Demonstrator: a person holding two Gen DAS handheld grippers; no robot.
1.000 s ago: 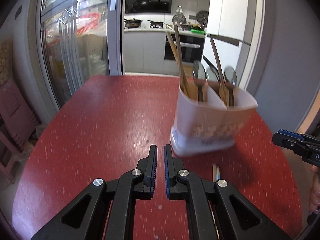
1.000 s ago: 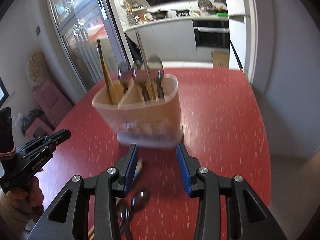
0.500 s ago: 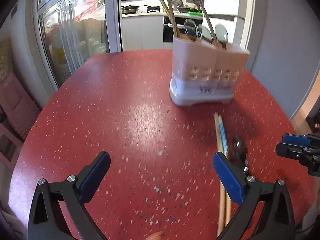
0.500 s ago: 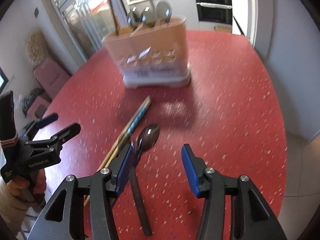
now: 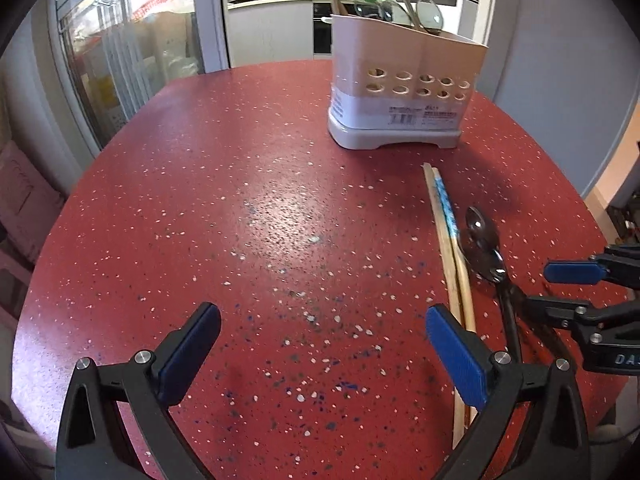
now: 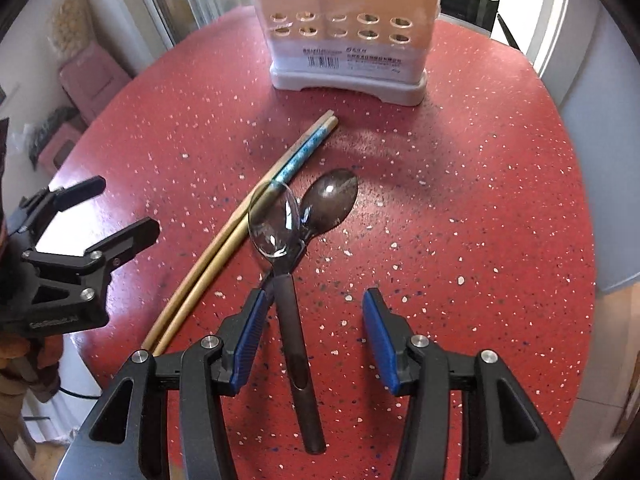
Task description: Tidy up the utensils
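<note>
With its jaws spread, the right hand-held gripper (image 6: 312, 340) should close squarely on the upper spoon's handle (image 6: 296, 344), leaving the chopsticks (image 6: 224, 248) undisturbed, while the left hand-held gripper (image 5: 320, 352) waits wide open.

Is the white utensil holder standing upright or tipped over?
Upright: the white utensil holder sits flat on its base on the red table, spoons and chopsticks poking out its top.

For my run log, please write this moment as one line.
left gripper: open, holds nothing | right gripper: open over spoon handle | chopsticks: on table | holder: upright
</note>
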